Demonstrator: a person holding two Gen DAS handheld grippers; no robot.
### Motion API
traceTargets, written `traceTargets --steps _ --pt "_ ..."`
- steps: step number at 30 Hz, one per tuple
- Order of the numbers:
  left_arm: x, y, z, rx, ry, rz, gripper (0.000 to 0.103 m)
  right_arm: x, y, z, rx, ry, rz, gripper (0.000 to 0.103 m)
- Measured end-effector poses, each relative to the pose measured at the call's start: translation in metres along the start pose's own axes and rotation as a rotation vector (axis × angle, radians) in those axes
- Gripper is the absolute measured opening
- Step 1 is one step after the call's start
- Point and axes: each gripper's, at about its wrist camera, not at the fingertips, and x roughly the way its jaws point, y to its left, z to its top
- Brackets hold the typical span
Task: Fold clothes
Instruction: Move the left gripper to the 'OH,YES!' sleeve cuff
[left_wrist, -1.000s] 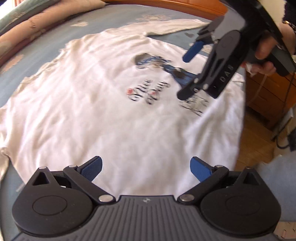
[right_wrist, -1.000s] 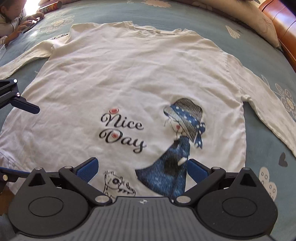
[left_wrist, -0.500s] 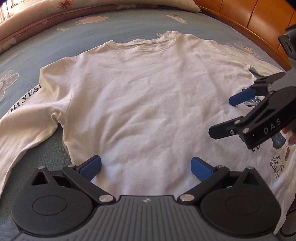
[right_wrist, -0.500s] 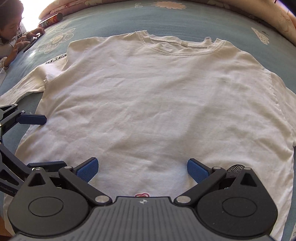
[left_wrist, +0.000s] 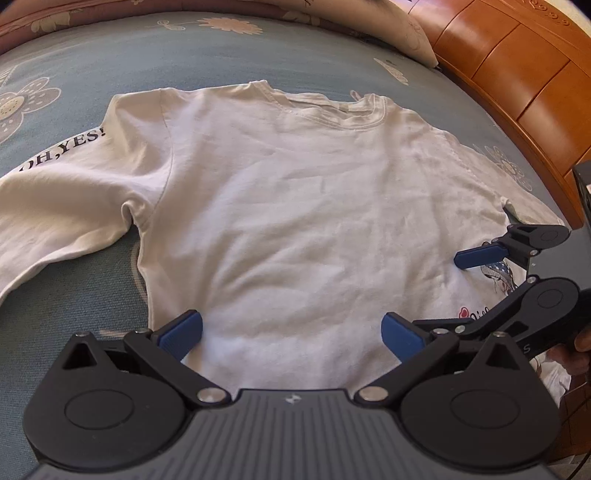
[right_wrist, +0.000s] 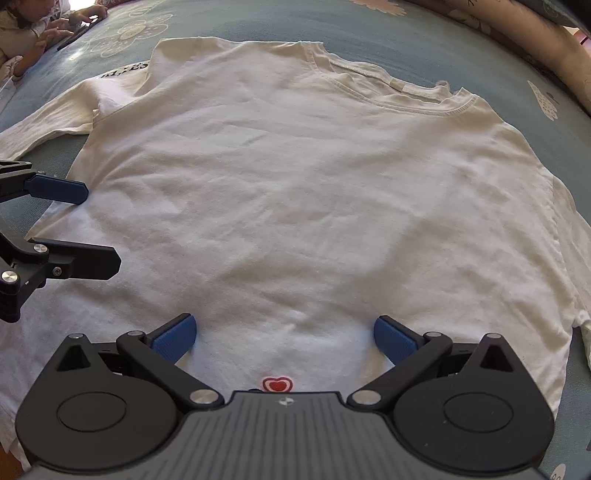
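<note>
We see the white long-sleeve shirt (left_wrist: 295, 206) spread flat on the blue floral bedspread (left_wrist: 74, 55), collar far, hem near. Far left sleeve (left_wrist: 55, 192) reads "OH,YES!". Left gripper (left_wrist: 291, 332) spread wide over the hem, holding nothing. Right gripper (right_wrist: 282, 336) likewise wide, empty; whether either touches cloth we can't tell. Wooden headboard (left_wrist: 517, 74) far right.
</note>
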Motion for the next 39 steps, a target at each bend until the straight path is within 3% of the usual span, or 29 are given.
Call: traceTargets --steps 3,7,11,15,17,19,24,27,30,33,39 --pt "-0.011 0.006 0.005 0.000 0.027 0.025 0.100 -0.002 -0.001 0.011 0.079 0.040 -0.006 0.103" --pt "-0.045 0.035 0.002 -0.024 -0.003 0.057 0.099 -0.010 0.009 0.024 0.168 0.027 0.027 0.103" --pt "-0.075 0.080 -0.004 -0.039 -0.044 0.168 0.091 -0.016 0.030 0.036 0.186 -0.003 0.045 0.103" --pt "-0.100 0.142 -0.015 -0.178 -0.074 0.264 0.091 -0.012 0.051 0.046 0.163 -0.003 0.055 0.103" --pt "-0.107 0.172 -0.023 -0.255 -0.073 0.306 0.080 -0.009 0.060 0.050 0.156 0.002 0.058 0.103" --pt "-0.111 0.199 -0.033 -0.327 -0.065 0.340 0.078 -0.005 0.067 0.053 0.153 0.019 0.064 0.103" --pt "-0.123 0.244 -0.060 -0.451 -0.031 0.368 0.076 0.001 0.082 0.061 0.134 0.035 0.052 0.103" --pt "-0.138 0.263 -0.074 -0.509 -0.056 0.352 0.067 0.003 0.089 0.068 0.128 0.040 0.043 0.103" --pt "-0.151 0.271 -0.075 -0.544 -0.065 0.343 0.059 -0.001 0.097 0.074 0.102 0.037 0.034 0.103" --pt "-0.165 0.270 -0.076 -0.573 -0.089 0.378 0.059 -0.006 0.108 0.079 0.071 0.047 0.041 0.103" --pt "-0.175 0.287 -0.113 -0.874 -0.138 0.302 0.060 -0.008 0.137 0.086 0.013 0.060 0.076 0.103"
